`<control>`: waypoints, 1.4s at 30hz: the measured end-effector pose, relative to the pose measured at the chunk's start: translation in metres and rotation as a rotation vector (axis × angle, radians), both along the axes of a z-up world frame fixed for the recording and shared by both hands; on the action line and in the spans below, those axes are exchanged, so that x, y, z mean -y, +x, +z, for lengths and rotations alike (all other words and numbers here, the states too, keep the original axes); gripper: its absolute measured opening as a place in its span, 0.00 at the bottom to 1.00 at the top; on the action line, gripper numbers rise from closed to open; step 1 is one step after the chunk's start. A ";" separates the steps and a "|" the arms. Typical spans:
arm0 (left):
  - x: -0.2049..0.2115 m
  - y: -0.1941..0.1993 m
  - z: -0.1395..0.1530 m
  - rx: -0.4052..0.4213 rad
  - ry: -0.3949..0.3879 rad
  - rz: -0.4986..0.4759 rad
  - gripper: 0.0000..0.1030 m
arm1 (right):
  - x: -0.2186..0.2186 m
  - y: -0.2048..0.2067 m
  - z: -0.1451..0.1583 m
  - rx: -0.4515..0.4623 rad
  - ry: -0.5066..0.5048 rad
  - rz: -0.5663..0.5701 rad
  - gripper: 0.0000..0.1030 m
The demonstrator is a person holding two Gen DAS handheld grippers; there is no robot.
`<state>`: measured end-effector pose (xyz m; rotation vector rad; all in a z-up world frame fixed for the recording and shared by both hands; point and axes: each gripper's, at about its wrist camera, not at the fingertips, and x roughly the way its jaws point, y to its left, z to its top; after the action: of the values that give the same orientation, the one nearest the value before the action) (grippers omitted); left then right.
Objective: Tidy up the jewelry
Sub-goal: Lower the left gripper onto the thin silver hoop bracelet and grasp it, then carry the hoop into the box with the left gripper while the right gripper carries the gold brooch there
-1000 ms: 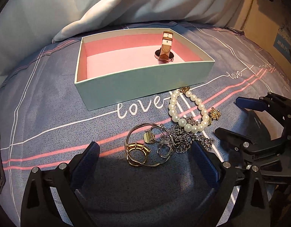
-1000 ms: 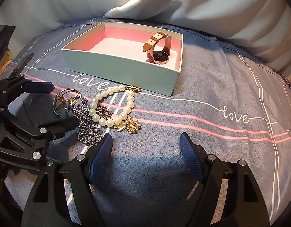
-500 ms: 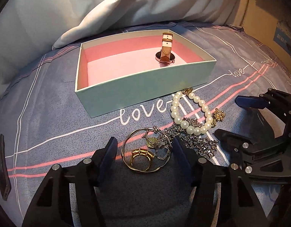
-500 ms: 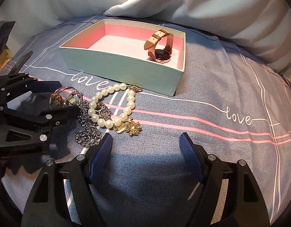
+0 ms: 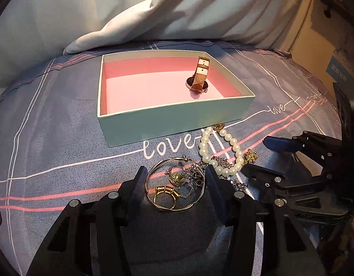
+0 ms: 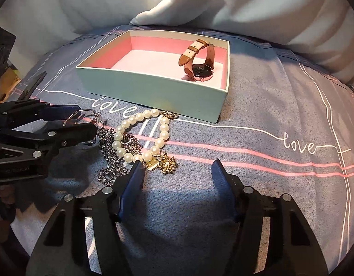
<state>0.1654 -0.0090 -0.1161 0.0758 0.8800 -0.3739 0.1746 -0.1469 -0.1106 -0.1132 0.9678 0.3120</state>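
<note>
Jewelry lies in a small heap on a grey-blue bedsheet (image 5: 50, 119), in front of an open box. Nearest the left wrist camera, the left gripper (image 5: 175, 179) straddles a thin bangle (image 5: 153, 168); both pads stand against its rim, and the jaws are closing on it. Inside the bangle lie a gold ring (image 5: 165, 193) and a tangle of silver pieces. Just to its right rest a dark chain (image 6: 112, 151) and a pearl bracelet (image 6: 140, 135) with gold charms (image 6: 165, 163).

The right gripper (image 6: 177, 172) hovers over bare sheet beside the charms. Its jaws are closing with nothing between them; its left finger stands just beside the pearls.

Farther back sits the mint-green box (image 5: 172, 122) with pink lining. A wristwatch (image 5: 198, 80) with a tan strap stands in its right rear part. White bedding (image 5: 177, 7) is bunched behind the box.
</note>
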 end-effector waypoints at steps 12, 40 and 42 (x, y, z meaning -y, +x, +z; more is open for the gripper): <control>0.005 -0.003 0.021 0.046 0.017 0.002 0.50 | -0.007 0.002 0.004 0.008 -0.010 0.030 0.18; 0.007 0.003 0.056 0.108 0.001 0.037 0.50 | -0.014 0.000 0.071 0.169 0.040 0.065 0.18; 0.009 0.008 0.066 0.127 -0.004 0.042 0.50 | -0.014 0.008 0.080 0.184 0.041 0.061 0.18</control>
<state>0.1736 -0.0177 -0.0500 0.0761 0.7543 -0.3280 0.1821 -0.1333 -0.0305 -0.1315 0.7760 0.3705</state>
